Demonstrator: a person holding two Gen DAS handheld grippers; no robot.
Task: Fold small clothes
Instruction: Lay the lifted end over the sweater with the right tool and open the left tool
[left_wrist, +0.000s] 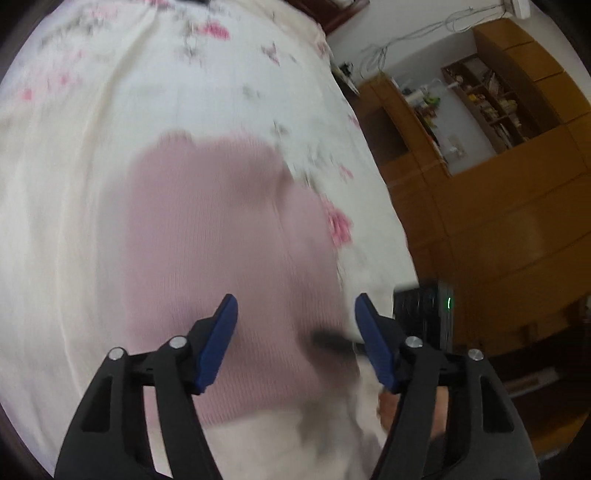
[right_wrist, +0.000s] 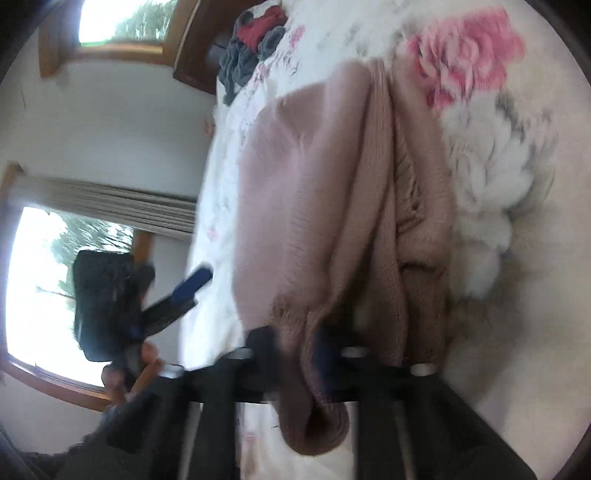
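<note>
Left wrist: jaws wide over pink knit (left_wrist: 221, 240) on floral bedspread (left_wrist: 92, 129); right's apparently clamp it.

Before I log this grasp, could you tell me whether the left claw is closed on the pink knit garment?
No, the left claw is wide open above the pink knit garment, gripping nothing.

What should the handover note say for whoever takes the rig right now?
Left gripper: open, empty, hovering over the pink knit garment.
Right gripper: shut on a bunched edge of that garment, lifting it into folds.
Garment lies on the floral bedsheet. More clothes are piled at the far end of the bed.
Done: fold started, not flat.
Left: finish the fold, then likely the pile.
</note>
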